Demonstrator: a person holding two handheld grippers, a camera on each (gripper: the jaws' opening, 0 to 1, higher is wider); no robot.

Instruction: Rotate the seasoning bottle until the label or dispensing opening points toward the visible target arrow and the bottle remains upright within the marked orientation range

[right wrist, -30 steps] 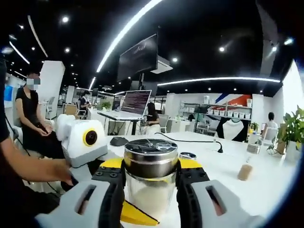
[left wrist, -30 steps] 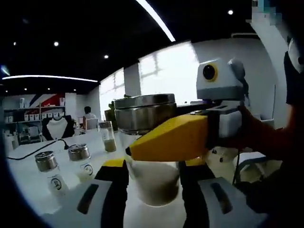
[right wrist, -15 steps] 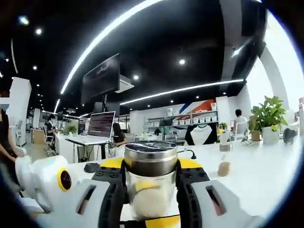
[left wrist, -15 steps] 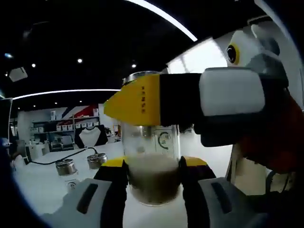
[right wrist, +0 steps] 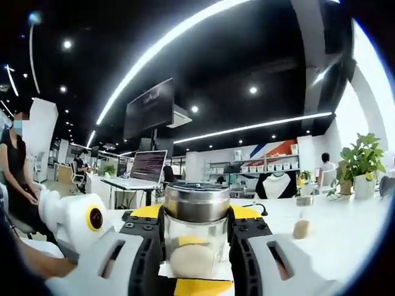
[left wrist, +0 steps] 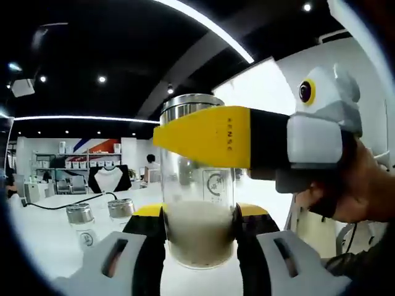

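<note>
white table (left wrist: pixel 43 228) in an office; shelves (left wrist: pixel 62 179) behind.

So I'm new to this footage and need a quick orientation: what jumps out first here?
A glass seasoning bottle with a metal cap, half full of pale powder, sits dead centre, pinched low by the left tongs and near the cap by the right tongs. Two more small bottles stand on the white table to the left.
</note>
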